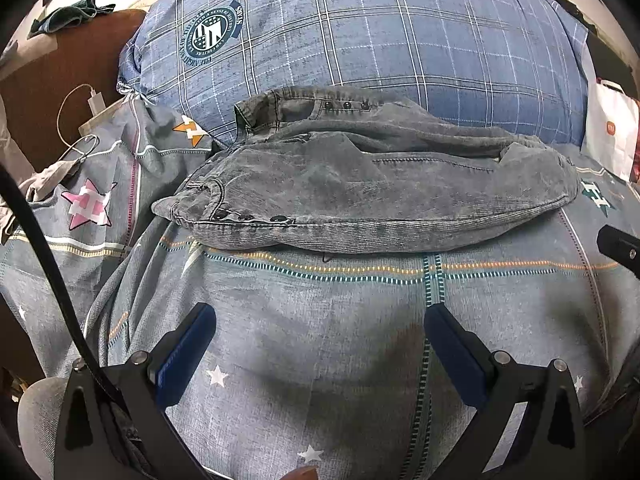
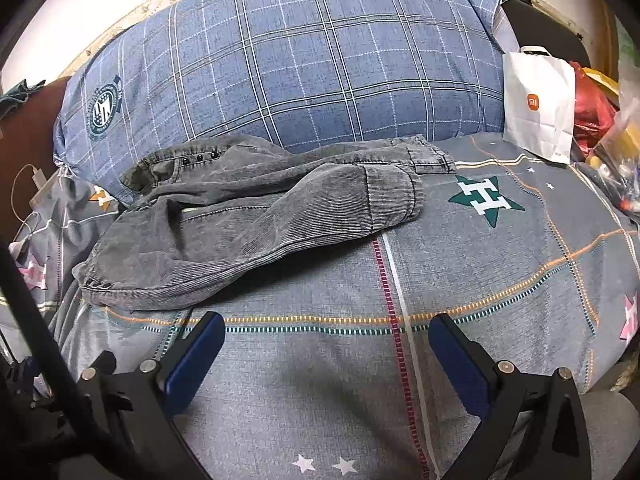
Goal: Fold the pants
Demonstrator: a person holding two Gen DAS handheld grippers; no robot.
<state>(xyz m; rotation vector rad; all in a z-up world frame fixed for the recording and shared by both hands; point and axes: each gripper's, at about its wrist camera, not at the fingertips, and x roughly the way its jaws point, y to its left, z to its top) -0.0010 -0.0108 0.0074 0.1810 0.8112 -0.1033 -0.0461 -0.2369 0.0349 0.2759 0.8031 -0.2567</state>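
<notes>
Grey corduroy pants lie folded in a loose bundle on the bed, waistband with snap buttons to the left, cuffs to the right. They also show in the right wrist view, left of centre. My left gripper is open and empty, hovering over the bedsheet in front of the pants. My right gripper is open and empty, over the sheet in front of and to the right of the pants. Part of the right gripper shows at the right edge of the left wrist view.
A large blue plaid pillow lies right behind the pants. A white paper bag and red and clear bags stand at the right. A charger and cable lie at the left. The grey star-patterned sheet covers the bed.
</notes>
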